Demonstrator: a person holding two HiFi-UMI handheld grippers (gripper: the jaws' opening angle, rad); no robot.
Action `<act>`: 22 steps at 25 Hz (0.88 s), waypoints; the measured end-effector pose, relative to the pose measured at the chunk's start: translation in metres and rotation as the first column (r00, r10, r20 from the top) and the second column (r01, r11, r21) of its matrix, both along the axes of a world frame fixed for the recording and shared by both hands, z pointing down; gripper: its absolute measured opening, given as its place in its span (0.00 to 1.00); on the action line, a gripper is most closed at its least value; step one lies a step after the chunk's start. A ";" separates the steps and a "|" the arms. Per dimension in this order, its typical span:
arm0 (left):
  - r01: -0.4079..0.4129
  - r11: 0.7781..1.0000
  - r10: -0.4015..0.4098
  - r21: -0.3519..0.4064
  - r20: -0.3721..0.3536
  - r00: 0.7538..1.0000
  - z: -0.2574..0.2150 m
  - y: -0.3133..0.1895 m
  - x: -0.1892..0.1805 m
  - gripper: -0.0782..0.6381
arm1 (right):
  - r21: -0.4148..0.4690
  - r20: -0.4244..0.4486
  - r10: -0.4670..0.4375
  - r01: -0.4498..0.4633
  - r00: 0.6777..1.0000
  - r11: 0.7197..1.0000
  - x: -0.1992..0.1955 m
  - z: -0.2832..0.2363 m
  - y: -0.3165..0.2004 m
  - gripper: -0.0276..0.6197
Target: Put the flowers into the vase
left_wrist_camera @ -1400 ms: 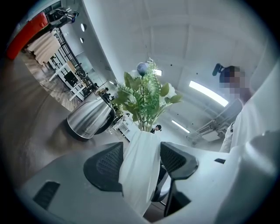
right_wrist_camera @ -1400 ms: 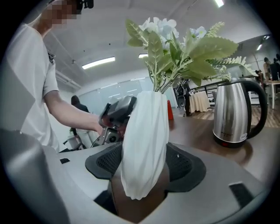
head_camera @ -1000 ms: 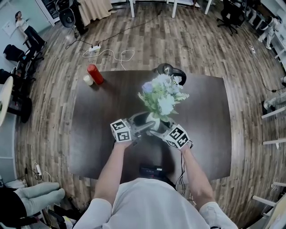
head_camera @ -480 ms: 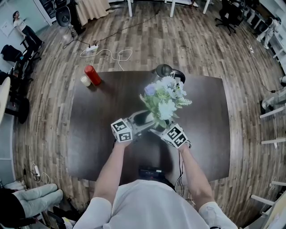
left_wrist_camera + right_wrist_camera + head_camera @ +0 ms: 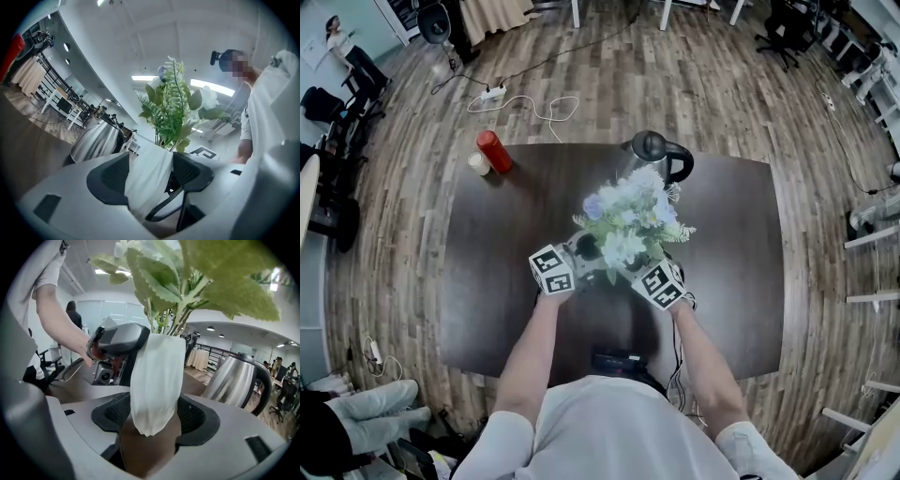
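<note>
**A:** Well, the big bouquet is up in the air over the middle of the table, blooms and fern fanned wide. I'd call it light but top-heavy, and it looks artificial.

**B:** Soft heads, so nothing to squeeze there. The stems are bundled in a white wrap, and that's the place to take hold. It looks limp, like cloth or paper, so it could slide through a loose grip.

**A:** The right gripper has just that, jaws pinched on the wrap, its tail hanging free above the wood.

**B:** The left gripper has just been spreading its jaws. The wrap sits between them, but I don't think the pads are biting.

**A:** I can't pick out a vase for certain.

**B:** All round is the plank floor of an open office. The dark brown table looks smooth and flat. A steel kettle stands just behind the flowers, and a red cylinder sits well apart at the far left corner.
</note>
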State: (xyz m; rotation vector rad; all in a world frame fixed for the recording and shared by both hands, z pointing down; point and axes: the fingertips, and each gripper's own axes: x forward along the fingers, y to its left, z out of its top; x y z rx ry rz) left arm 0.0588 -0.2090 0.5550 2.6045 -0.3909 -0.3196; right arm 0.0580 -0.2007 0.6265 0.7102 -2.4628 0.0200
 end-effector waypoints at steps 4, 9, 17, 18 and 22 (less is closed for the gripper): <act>0.006 1.000 -0.007 -0.005 -0.011 1.000 0.001 0.000 0.001 0.50 | -0.016 -0.008 -0.001 0.001 1.000 1.000 0.003 0.004 0.000 0.52; -0.009 1.000 0.009 -0.011 -0.033 0.999 0.002 0.001 0.007 0.50 | -0.027 -0.025 -0.003 0.003 1.000 1.000 0.009 0.004 0.002 0.52; -0.029 0.999 0.028 -0.020 -0.039 0.999 0.000 0.005 0.020 0.50 | -0.039 -0.024 0.015 -0.016 1.000 0.999 0.021 0.002 0.007 0.52; -0.028 0.999 0.028 -0.019 -0.041 0.999 0.000 0.006 0.020 0.50 | -0.038 -0.019 0.016 -0.017 1.000 0.999 0.022 0.002 0.007 0.52; -0.022 1.000 0.021 -0.017 -0.040 0.999 0.000 0.006 0.020 0.50 | -0.031 -0.014 0.007 -0.008 1.000 1.000 0.022 0.002 0.008 0.52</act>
